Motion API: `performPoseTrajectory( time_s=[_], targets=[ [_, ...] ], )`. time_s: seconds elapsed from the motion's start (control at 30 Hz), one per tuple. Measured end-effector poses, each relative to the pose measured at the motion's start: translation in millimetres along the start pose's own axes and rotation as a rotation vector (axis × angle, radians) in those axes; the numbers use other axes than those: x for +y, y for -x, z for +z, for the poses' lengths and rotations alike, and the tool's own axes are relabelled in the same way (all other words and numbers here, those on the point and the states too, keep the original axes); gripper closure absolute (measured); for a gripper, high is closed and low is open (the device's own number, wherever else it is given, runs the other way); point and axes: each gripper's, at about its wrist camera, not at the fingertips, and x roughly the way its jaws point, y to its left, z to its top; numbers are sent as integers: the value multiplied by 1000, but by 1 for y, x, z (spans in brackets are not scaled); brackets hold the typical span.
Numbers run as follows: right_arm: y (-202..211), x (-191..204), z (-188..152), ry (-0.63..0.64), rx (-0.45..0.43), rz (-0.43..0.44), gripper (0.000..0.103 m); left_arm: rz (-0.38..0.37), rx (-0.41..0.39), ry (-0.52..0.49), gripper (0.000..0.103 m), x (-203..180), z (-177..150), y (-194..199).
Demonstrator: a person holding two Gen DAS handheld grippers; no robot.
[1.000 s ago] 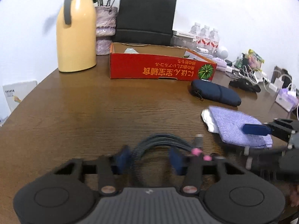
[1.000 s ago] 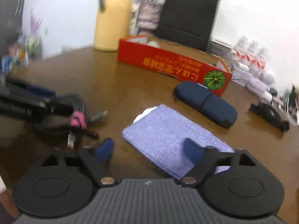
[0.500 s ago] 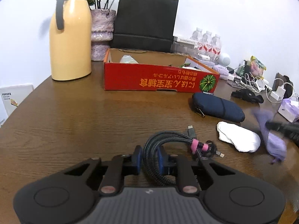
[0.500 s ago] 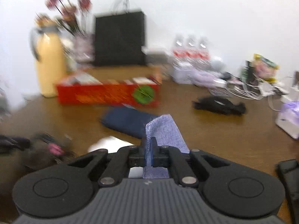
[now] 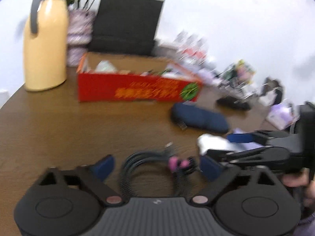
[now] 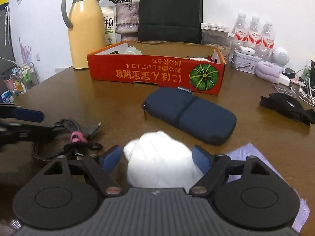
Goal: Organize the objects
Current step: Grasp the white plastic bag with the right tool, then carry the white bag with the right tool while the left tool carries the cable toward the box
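Cable bundle and white cloth on the counter, each between spread gripper fingers.

Coiled black braided cable (image 5: pixel 149 169), tied with a pink strap (image 6: pixel 77 136), lies flat on the brown wood-grain counter (image 6: pixel 110 106) between the opening jaws of the left hand-held gripper (image 5: pixel 155 167), released, pads clear of it. A crumpled white cloth (image 6: pixel 159 157) sits between the opening jaws of the right hand-held gripper (image 6: pixel 157 158), not yet pinched; a lavender cloth (image 6: pixel 248 153) lies flat just right of it. Beyond are a navy zip pouch (image 6: pixel 191 114), a red cardboard box (image 6: pixel 155 72), a yellow thermos jug (image 6: pixel 84 25), a black paper bag (image 6: pixel 169 11) and water bottles (image 6: pixel 254 33) against the white wall.
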Motion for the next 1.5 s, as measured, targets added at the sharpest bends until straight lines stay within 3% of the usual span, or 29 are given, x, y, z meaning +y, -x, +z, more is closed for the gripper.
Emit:
performPoseTrajectory(
  time_s=[0.07, 0.17, 0.2, 0.27, 0.43, 0.53, 0.57, 0.7, 0.77, 0.87, 1.0, 1.07, 1.33, 1.5],
  targets=[
    [-4, -6, -1, 6, 8, -2, 5, 5, 11, -69, 0, -9, -2, -5],
    [-9, -12, -9, -5, 57, 1, 5, 80, 83, -133, 0, -18, -6, -25],
    [-6, -11, -12, -11, 50, -5, 6, 73, 105, -140, 2, -18, -9, -31],
    [1, -12, -14, -31, 37, -7, 24, 85, 120, -129, 12, -16, -11, -35],
    [16, -8, -20, -87, 13, 27, 35, 101, 84, -78, 15, -13, -15, -23],
    [33, 5, -28, -115, -37, 53, 49, 118, 58, -74, 15, -20, -22, -6],
    [39, 12, -30, -108, -46, 52, 55, 120, 52, -72, 15, -23, -25, 1],
    [58, 43, -41, -42, -54, 61, 57, 120, 34, -60, 15, -31, -33, 24],
    [70, 57, -45, -1, -67, 34, 64, 133, 24, -62, 15, -33, -36, 34],
    [92, 75, -50, 59, -158, -18, 62, 131, 6, -58, 15, -34, -38, 47],
    [82, 92, -59, 98, -110, 18, 60, 142, 1, -51, 15, -34, -42, 53],
    [85, 94, -56, 63, -110, 16, 71, 138, -6, -48, 15, -33, -44, 59],
    [121, 83, -34, -61, -234, 37, 73, 114, -74, -17, 15, -15, -32, 80],
    [144, 51, -2, -194, -362, 125, 73, 78, -134, -35, 15, -5, 10, 80]
  ],
)
